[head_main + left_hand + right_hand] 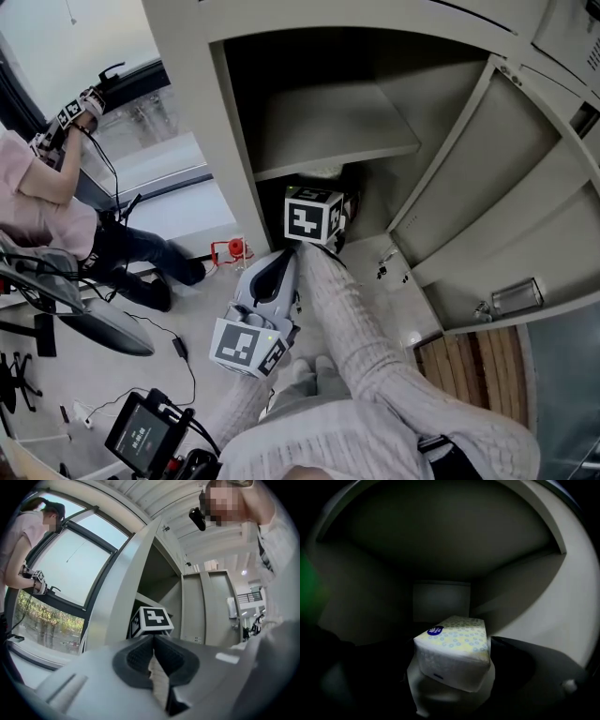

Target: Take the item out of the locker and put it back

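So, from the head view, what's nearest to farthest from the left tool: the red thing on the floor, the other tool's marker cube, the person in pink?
1. The right tool's marker cube, just ahead of the left tool, at the locker mouth.
2. The red thing, down on the floor, to the left.
3. The person in pink, at the far left.

pale yellow tissue pack (454, 641) with small ring dots, blue label; grey locker (183, 94).

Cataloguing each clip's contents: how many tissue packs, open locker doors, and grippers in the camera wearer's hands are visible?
Tissue pack: 1
Open locker door: 1
Grippers: 2 (left gripper, right gripper)
Total: 4
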A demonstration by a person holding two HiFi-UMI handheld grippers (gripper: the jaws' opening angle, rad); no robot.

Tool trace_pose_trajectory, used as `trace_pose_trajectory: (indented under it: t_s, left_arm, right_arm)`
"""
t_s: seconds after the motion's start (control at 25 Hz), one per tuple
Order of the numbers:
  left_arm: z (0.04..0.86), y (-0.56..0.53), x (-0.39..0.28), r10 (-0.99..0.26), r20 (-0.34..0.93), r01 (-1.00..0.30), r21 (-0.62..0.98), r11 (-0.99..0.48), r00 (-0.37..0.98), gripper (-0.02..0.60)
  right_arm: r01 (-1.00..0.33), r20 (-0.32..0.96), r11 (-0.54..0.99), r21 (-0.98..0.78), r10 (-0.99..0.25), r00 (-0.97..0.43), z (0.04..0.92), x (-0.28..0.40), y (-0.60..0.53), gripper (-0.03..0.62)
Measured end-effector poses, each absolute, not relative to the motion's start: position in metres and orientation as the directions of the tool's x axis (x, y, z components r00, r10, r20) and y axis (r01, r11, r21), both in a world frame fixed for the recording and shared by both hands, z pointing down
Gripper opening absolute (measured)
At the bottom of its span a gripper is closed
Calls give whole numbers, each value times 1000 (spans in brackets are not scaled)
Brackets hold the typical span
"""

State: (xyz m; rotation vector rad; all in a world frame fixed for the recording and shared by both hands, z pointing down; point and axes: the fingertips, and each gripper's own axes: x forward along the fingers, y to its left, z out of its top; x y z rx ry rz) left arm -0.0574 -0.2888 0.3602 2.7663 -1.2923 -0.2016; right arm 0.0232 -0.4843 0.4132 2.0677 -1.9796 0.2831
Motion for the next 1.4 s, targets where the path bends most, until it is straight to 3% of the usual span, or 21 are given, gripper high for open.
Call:
trace_pose_trajectory:
  t_s: [0.4, 1.4]
  left_arm:
    - [359, -288, -61, -772, -87, -760, 135, -635, 630, 8]
    - [359, -289, -61, -785, -96, -772, 146, -619, 611, 9]
  right_arm:
    - [-1000, 396, 2, 16, -918, 5, 426, 23, -496, 509]
    - [-998, 387, 56, -26, -920, -62, 427, 39, -486, 474]
